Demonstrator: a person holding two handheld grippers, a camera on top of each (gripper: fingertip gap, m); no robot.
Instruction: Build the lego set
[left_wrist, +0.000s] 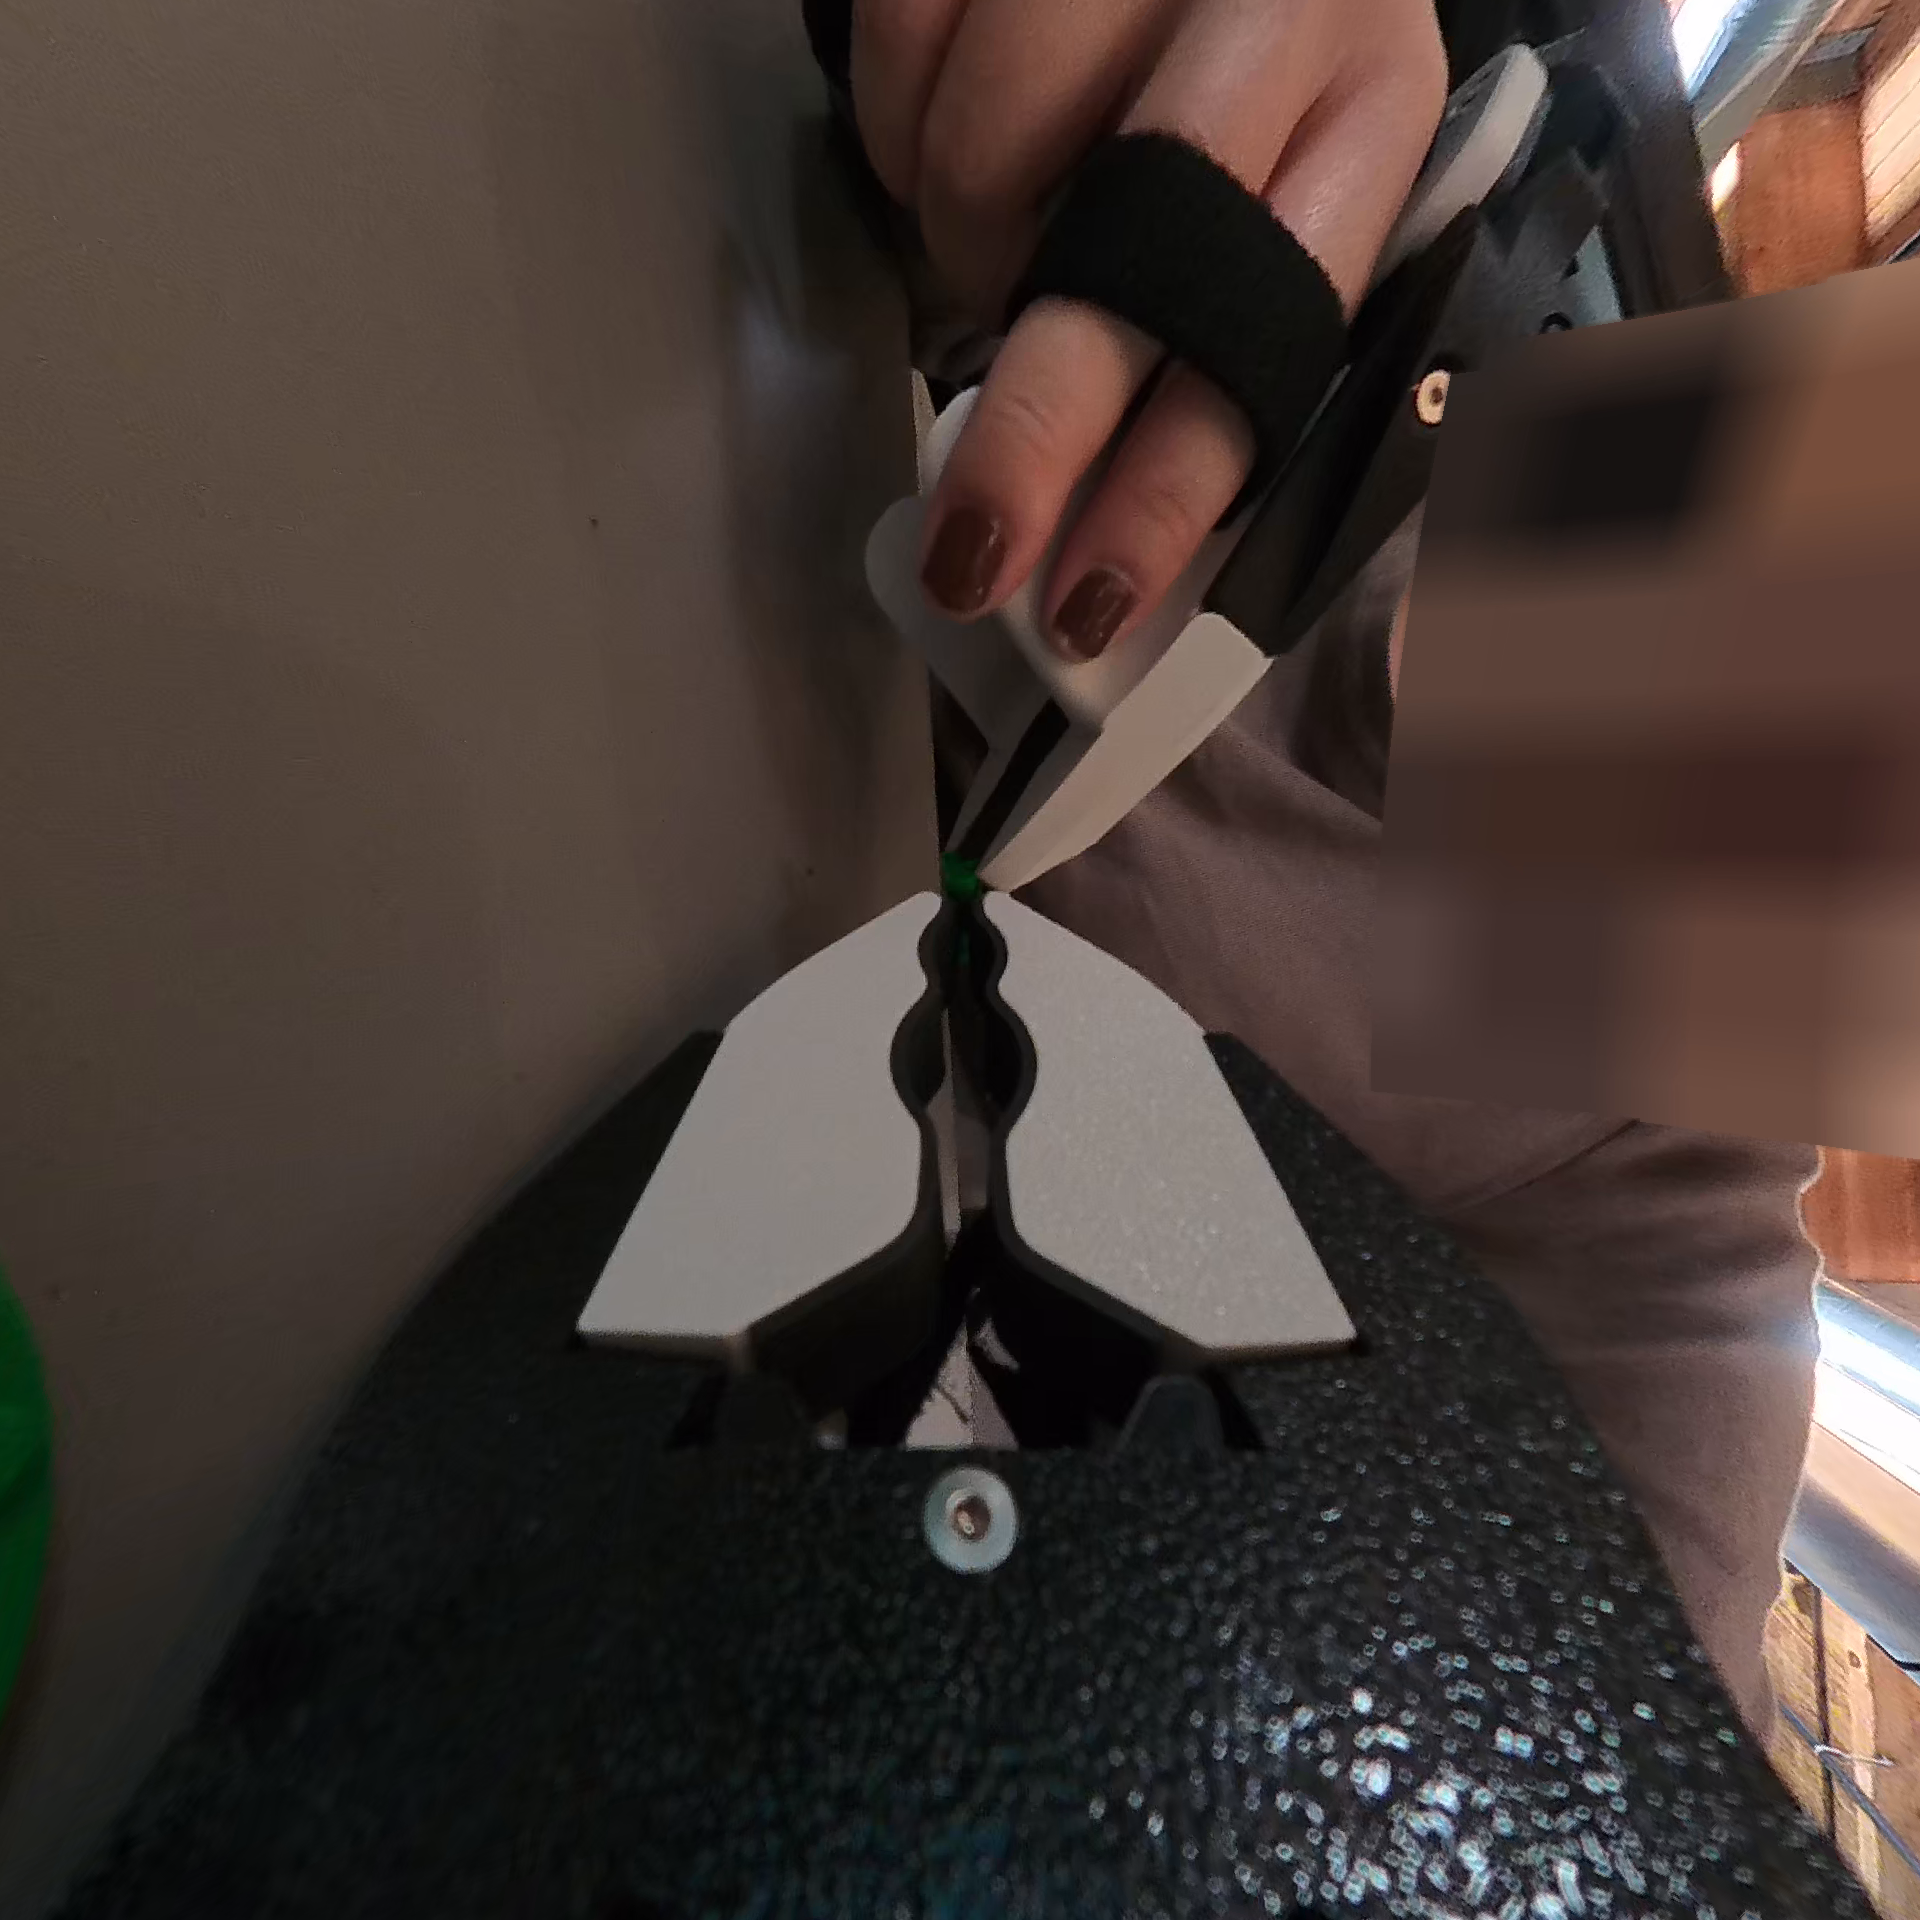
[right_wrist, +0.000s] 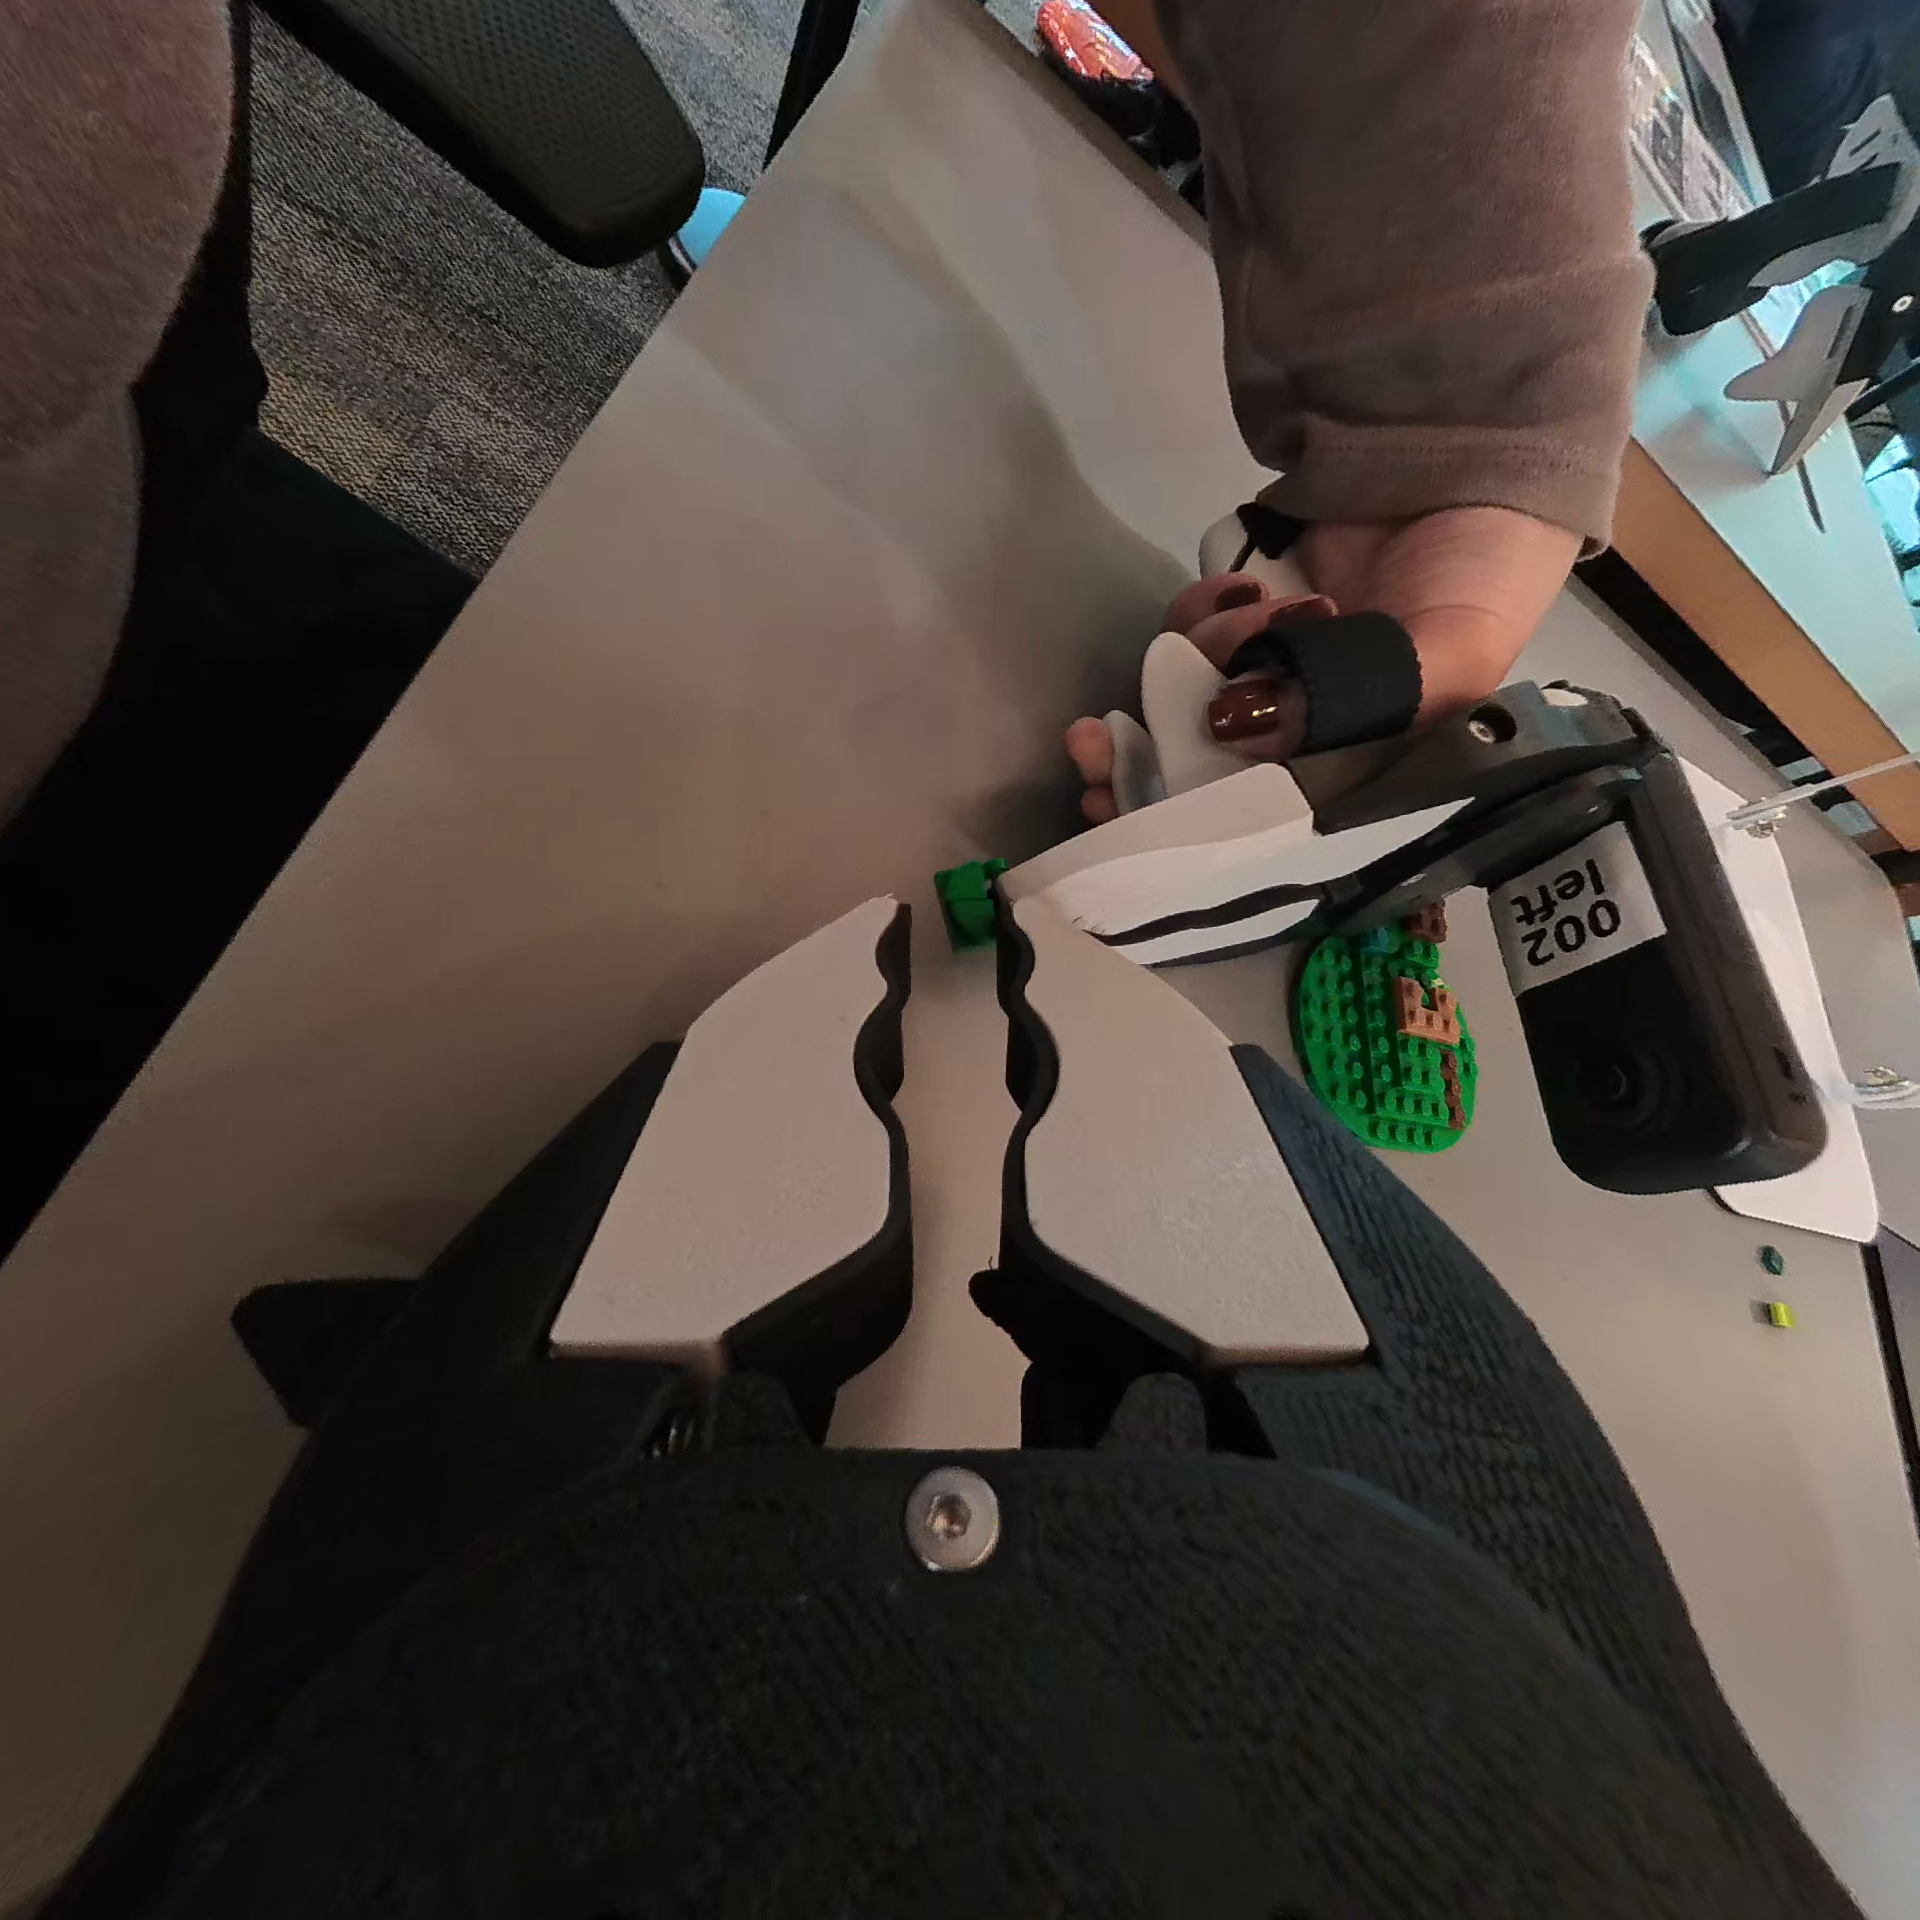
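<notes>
A small green brick (right_wrist: 964, 906) is pinched at the tips of my left gripper (right_wrist: 1006, 891), which reaches in from the right and holds it above the table. In the left wrist view my left gripper (left_wrist: 964, 906) is shut, with the green brick (left_wrist: 961, 878) showing between its tips. My right gripper (right_wrist: 956, 920) is open, with its tips on either side of the brick and a gap showing on the left side. It also shows in the left wrist view (left_wrist: 975, 860), coming in from above. A round green baseplate (right_wrist: 1351, 1049) carrying brown bricks (right_wrist: 1425, 1010) lies on the table under the left gripper.
The grey table (right_wrist: 727, 623) runs diagonally. A white sheet (right_wrist: 1808, 1205) lies at the right, with a dark green piece (right_wrist: 1771, 1259) and a yellow-green piece (right_wrist: 1775, 1314) near it. A black chair (right_wrist: 540, 114) stands beyond the table edge. The person's torso is close behind. The grippers are tip to tip, or close to it.
</notes>
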